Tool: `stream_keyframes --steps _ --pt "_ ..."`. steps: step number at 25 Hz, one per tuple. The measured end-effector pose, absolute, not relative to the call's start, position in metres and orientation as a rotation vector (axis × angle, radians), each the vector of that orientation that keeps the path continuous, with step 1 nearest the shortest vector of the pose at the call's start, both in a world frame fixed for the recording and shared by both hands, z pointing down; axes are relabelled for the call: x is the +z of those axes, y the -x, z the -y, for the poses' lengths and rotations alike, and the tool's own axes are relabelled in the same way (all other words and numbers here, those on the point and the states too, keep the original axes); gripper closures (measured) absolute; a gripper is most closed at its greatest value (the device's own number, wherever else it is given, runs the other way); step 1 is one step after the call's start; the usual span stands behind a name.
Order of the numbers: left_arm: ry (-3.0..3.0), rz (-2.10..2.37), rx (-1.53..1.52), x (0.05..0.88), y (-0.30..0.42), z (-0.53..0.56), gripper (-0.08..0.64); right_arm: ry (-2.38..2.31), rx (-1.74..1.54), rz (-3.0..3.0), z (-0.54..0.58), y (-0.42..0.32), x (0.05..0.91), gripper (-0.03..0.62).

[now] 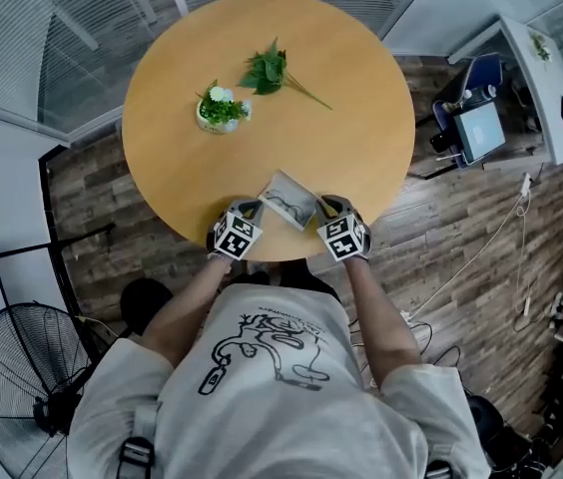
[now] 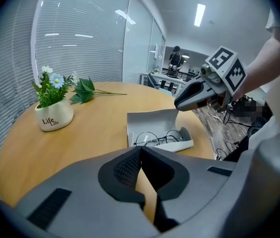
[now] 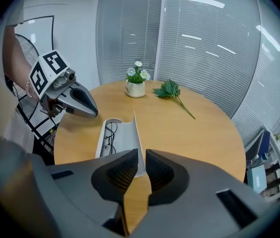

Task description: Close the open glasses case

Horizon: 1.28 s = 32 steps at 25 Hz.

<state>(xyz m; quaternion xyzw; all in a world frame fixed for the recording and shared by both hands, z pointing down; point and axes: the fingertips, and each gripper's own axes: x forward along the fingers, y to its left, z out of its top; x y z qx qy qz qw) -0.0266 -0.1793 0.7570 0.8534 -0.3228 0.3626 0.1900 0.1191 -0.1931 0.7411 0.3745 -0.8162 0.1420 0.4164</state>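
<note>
An open grey glasses case (image 1: 286, 200) lies near the table's front edge with wire-framed glasses (image 2: 160, 139) in its tray and its lid (image 3: 135, 133) standing upright. My left gripper (image 1: 237, 230) sits at the case's left end. Its pads (image 2: 130, 167) meet, shut on nothing, a little short of the case (image 2: 157, 128). My right gripper (image 1: 343, 233) is at the case's right end, its jaws shut to a narrow slit (image 3: 141, 155). The lid's near end shows edge-on just past that slit. I cannot tell whether it touches the lid.
The round wooden table (image 1: 361, 148) also carries a small white pot of flowers (image 1: 222, 110) and a loose green leafy sprig (image 1: 277, 71), both far behind the case. A black fan (image 1: 22, 377) stands on the floor at the left.
</note>
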Motion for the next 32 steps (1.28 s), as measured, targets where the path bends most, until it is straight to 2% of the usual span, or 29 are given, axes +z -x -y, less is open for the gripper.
stream_keyframes --steps 19,25,32 --pt "-2.357 0.917 1.113 0.782 0.023 0.191 0.54 -0.885 0.397 2.033 0.194 -0.126 0.757 0.536" --pt "-2.334 0.918 1.141 0.788 0.021 0.189 0.54 -0.869 0.405 2.037 0.191 -0.127 0.759 0.568" --pt "-2.317 0.915 1.149 0.794 0.02 0.186 0.54 -0.865 0.395 2.036 0.19 -0.126 0.758 0.568"
